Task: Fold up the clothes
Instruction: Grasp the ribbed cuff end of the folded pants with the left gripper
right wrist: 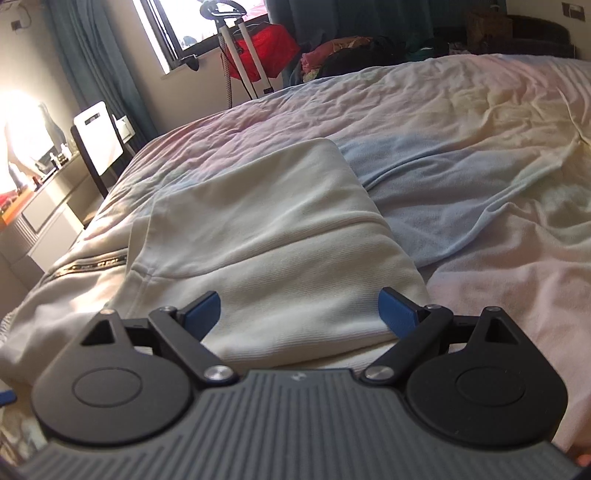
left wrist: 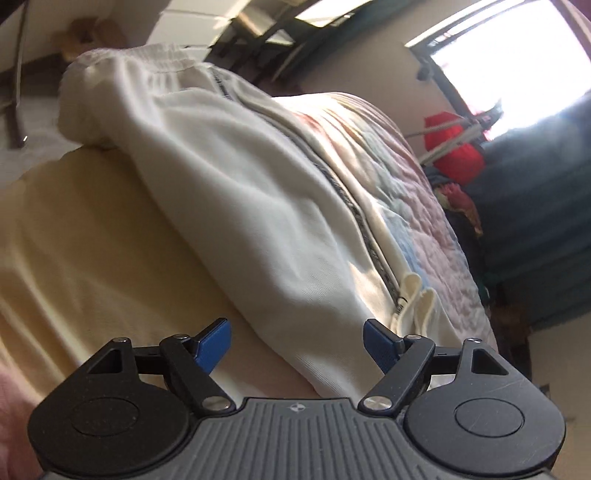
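Pastel bedding (right wrist: pixel 461 122) covers the bed, with a window (right wrist: pixel 207 26) behind. Cream trousers (left wrist: pixel 229 177) lie stretched along it, waistband at one edge, leg ends folded over. Left gripper (left wrist: pixel 297 341) and right gripper (right wrist: pixel 301 312) both hover spread wide, holding nothing.

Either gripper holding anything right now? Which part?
Nothing held. The left gripper and right gripper both have jaws open, empty, just short of the white trousers on the bed.
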Motion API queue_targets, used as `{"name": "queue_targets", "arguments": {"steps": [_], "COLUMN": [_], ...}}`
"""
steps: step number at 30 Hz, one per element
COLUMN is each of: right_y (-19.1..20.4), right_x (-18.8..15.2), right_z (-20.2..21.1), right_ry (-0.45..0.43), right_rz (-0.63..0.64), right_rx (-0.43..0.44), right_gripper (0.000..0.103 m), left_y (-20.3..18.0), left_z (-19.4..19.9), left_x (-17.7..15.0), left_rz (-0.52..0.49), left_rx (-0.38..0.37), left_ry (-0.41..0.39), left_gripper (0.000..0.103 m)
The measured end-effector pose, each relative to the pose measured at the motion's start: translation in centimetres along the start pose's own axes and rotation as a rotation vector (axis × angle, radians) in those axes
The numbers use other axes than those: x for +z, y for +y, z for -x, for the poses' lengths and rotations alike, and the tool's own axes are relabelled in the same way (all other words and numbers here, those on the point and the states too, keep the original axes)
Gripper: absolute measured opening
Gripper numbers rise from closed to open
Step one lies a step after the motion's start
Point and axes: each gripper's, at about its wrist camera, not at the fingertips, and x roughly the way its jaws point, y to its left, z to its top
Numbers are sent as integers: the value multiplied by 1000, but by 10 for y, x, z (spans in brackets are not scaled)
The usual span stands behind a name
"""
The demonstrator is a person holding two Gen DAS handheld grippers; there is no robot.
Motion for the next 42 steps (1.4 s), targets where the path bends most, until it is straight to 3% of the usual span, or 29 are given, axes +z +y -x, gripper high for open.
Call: {"name": "queue_targets", "arguments": {"steps": [4,7,9,11,13,17,18,19,20,22,24,27,33,38,42], "right_y": [1,2,3,4,5,17,24,30,35,45,49,46,2,-23,-46], "right_x": [0,0,1,1,1,0,-2,-5,-8,-15,-20,-16,4,13,19], "right_z": [0,0,0,0,1,7,8,5,-1,-12,-15,-6,22,33,38], "right_ry": [-6,-11,-14,-17,-20,-48,-53,-38,-5,51,51,20,-118,-215,-272], "right_rz": [-6,-4,-2,0,2,66,104,148,182,243,262,222,-93,-201,-304], "right_rx": [1,-1,-2,-3,-4,77,84,73,68,54,33,62,125,63,26], "right_gripper": [93,93,93,94,94,94,94,94,94,96,96,94,94,94,94], "left_y": [37,60,64,66,73,80,77,70,62,44,14,-30,-130,-218,-268], "left_z": [-15,-22,-17,-6,-6,-12,-11,-10,-9,-5,-1,9,29,20,-14], "left_x": [29,48,63,75,87,99,99,98,96,92,82,61,5,-64,-132], "left_rz": [189,342,351,320,310,296,275,236,196,94,-47,-178,-382,-591,-822], "left_rx": [-11,-87,-93,-52,-49,-5,15,49,83,138,183,173,19,-70,-119], "left_ry": [-53,-124,-201,-311,-349,-349,-356,-370,-383,-424,-493,-604,-795,-875,-876], "left_gripper": [81,81,79,79,78,47,40,22,13,7,6,6,6,5,5]}}
